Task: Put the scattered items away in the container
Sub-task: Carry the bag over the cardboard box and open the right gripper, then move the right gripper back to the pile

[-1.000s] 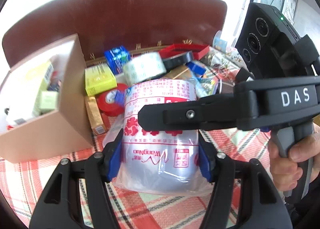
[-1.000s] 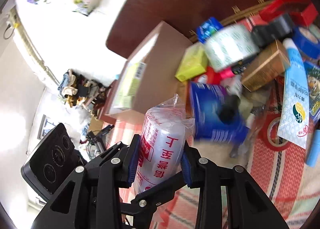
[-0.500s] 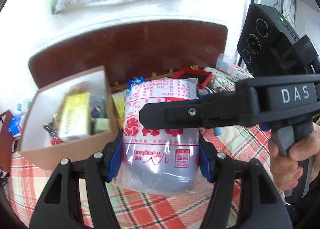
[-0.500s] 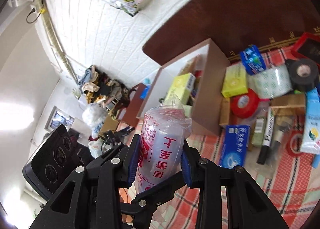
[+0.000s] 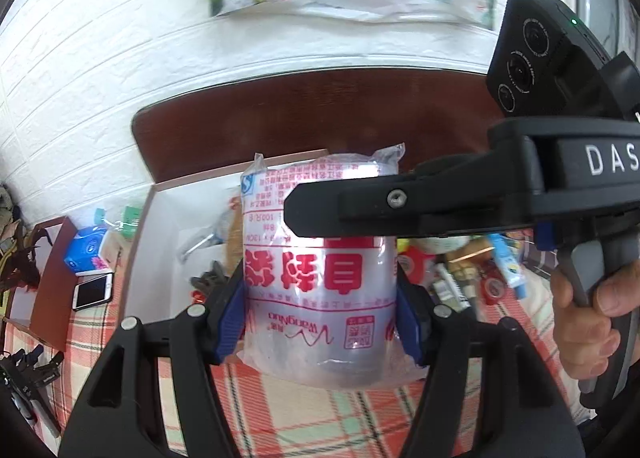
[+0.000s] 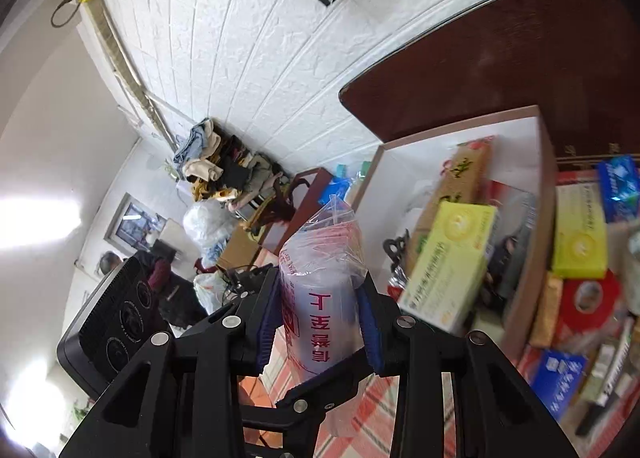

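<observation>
Two grippers clamped at once on one plastic-wrapped roll point(image 5: 320, 282) with red printing, held in the air in front of the open cardboard box point(image 5: 160, 218). Pinched across its width by the blue pads of the left gripper point(image 5: 320, 314), and across its other sides by the right gripper point(image 6: 320, 318), seen crossing the upper part of the roll in the left wrist view. Already lying inside the box: a yellow-green carton point(image 6: 448, 266), a long brown packet point(image 6: 464, 178) and some dark metal clips point(image 6: 394, 250). Scattered on the red plaid cloth point(image 5: 304, 414) beyond the box's right wall: a second yellow carton point(image 6: 580, 234), red tape point(image 6: 588, 298), blue packets point(image 6: 618, 182). Left of the box, on a side surface, a phone point(image 5: 93, 290) beside a blue pack point(image 5: 84, 250).
</observation>
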A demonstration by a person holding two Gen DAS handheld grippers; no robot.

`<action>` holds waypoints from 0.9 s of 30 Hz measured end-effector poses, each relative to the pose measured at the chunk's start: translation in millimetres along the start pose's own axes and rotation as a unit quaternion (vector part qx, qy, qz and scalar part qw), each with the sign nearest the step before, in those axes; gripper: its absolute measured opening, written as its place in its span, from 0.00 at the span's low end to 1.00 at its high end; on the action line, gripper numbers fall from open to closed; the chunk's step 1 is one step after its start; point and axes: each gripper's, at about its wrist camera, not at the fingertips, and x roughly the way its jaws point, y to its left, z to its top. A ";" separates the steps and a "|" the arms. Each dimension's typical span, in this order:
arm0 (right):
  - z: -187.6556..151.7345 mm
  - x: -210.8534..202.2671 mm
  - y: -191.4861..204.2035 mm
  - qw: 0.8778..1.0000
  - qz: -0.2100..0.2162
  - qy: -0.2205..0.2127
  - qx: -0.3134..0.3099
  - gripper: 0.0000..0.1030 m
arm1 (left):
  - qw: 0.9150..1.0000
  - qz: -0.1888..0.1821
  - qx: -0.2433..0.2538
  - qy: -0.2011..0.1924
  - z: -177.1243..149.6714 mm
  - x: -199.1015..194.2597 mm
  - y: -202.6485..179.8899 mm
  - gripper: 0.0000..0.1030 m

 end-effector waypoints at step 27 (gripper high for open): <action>45.2 141.5 -39.0 0.999 -0.026 0.047 -0.008 0.59 | 0.993 0.076 -0.085 0.024 -31.9 54.3 112.5 0.79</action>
